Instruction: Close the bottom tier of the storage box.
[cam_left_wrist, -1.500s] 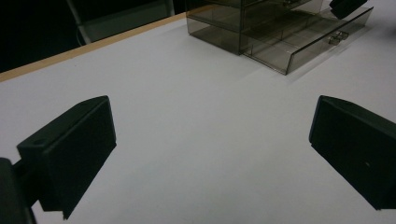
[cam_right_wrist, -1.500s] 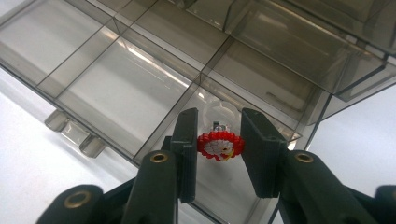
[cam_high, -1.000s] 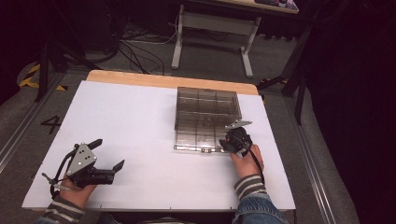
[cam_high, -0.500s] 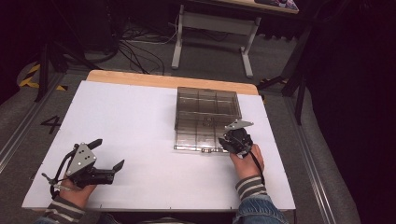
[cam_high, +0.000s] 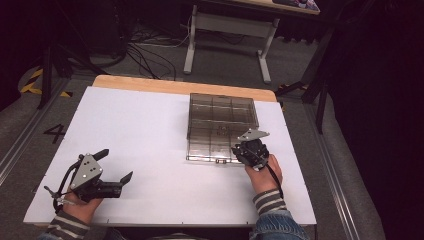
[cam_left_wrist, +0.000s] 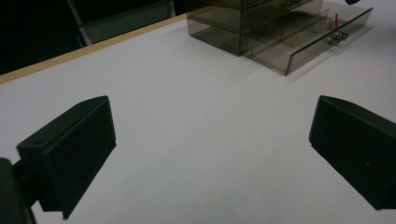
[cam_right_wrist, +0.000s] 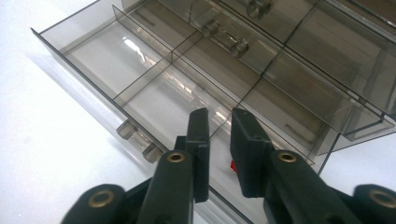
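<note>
A smoky clear drawer cabinet (cam_high: 222, 112) lies at the table's right, its lowest drawer (cam_right_wrist: 93, 51) pulled out toward me. In that drawer's right front compartment there is a small red piece (cam_right_wrist: 232, 164), which stands thin and upright (cam_left_wrist: 336, 19) in the left gripper view. My right gripper (cam_right_wrist: 218, 116) hovers just above this corner (cam_high: 246, 150). Its jaws have just been closing and now stand a narrow gap apart with nothing between them. My left gripper (cam_high: 116, 165) rests at the front left, jaws wide open (cam_left_wrist: 210, 149) and empty.
The white table top (cam_high: 150, 130) has a wooden strip along its far edge (cam_high: 150, 84). Clear handle knobs (cam_right_wrist: 137, 140) stick out from the drawer front. A desk frame and cables stand on the floor beyond the table.
The right hand has lifted slightly over the drawer's front corner. The left hand has kept still.
</note>
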